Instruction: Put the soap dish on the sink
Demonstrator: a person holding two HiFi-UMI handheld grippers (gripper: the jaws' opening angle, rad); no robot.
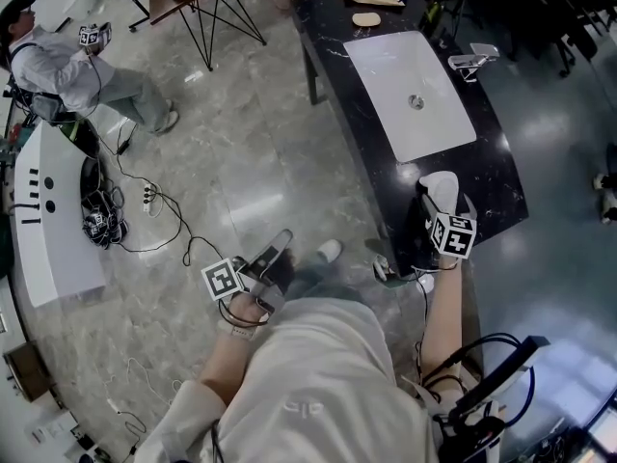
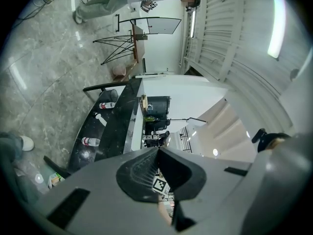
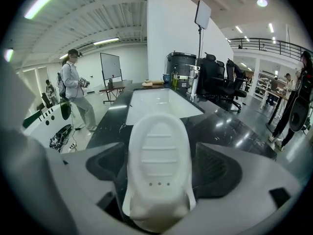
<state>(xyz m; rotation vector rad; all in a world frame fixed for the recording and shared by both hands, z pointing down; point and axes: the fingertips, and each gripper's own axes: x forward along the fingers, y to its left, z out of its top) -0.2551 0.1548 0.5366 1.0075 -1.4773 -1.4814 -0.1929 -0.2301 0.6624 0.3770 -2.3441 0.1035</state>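
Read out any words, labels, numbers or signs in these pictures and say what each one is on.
Nothing can be read for certain.
Shirt mark: too blurred to read.
Bottle labels: too small to read.
Marker squares: patterns only, no letters.
Soap dish: no print.

Seen from the head, loses the near half of the soap dish [image 1: 442,189] behind the marker cube [image 1: 452,235] of the right gripper [image 1: 441,208]. Cannot tell the small items [image 1: 371,6] at the far end of the counter [image 1: 501,181], 12 o'clock. Crops the person [image 1: 67,66] at 10 o'clock along the left edge.
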